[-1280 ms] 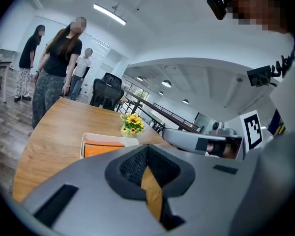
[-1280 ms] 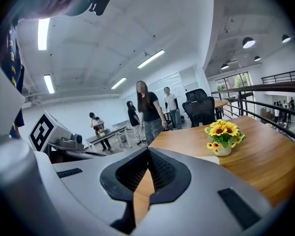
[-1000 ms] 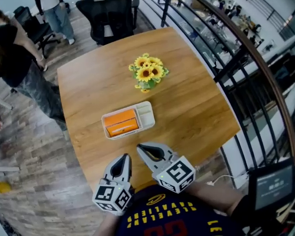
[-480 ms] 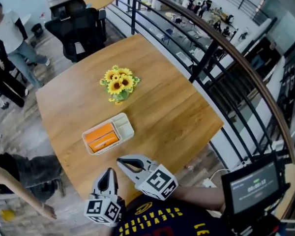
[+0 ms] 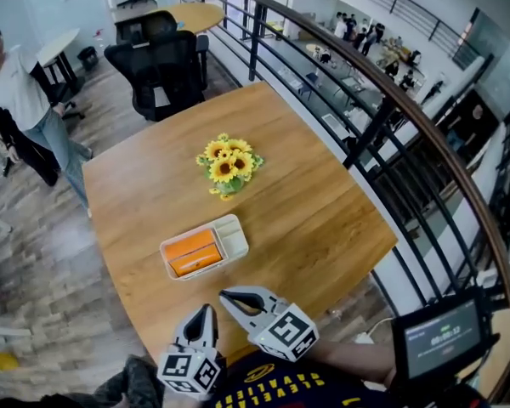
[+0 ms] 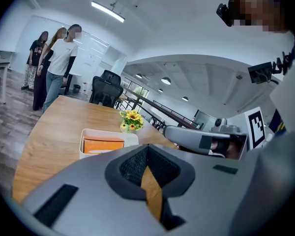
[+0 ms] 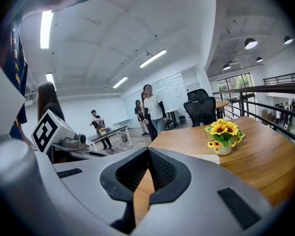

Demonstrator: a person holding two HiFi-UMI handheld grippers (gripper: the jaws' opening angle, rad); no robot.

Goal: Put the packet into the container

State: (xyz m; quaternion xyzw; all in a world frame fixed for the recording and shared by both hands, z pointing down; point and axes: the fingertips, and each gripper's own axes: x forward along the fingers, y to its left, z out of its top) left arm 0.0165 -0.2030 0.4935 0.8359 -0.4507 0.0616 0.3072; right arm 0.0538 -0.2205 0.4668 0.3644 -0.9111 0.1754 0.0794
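Note:
An orange packet (image 5: pixel 192 252) lies inside the white divided container (image 5: pixel 232 235) on the wooden table (image 5: pixel 306 219); it fills the larger left compartment. The left gripper view shows the same packet (image 6: pixel 103 145) in the container (image 6: pixel 129 138). My left gripper (image 5: pixel 206 311) hovers near the table's front edge, shut and empty. My right gripper (image 5: pixel 227 295) sits just right of it, also shut with nothing between its jaws. Both stay short of the container.
A small vase of sunflowers (image 5: pixel 226 165) stands behind the container. A black railing (image 5: pixel 382 126) runs along the table's right side. A black office chair (image 5: pixel 164 75) and people (image 5: pixel 21 92) stand beyond the far edge.
The head view has shifted, so the table and container sit differently in frame. Both grippers stay shut and low near the front edge.

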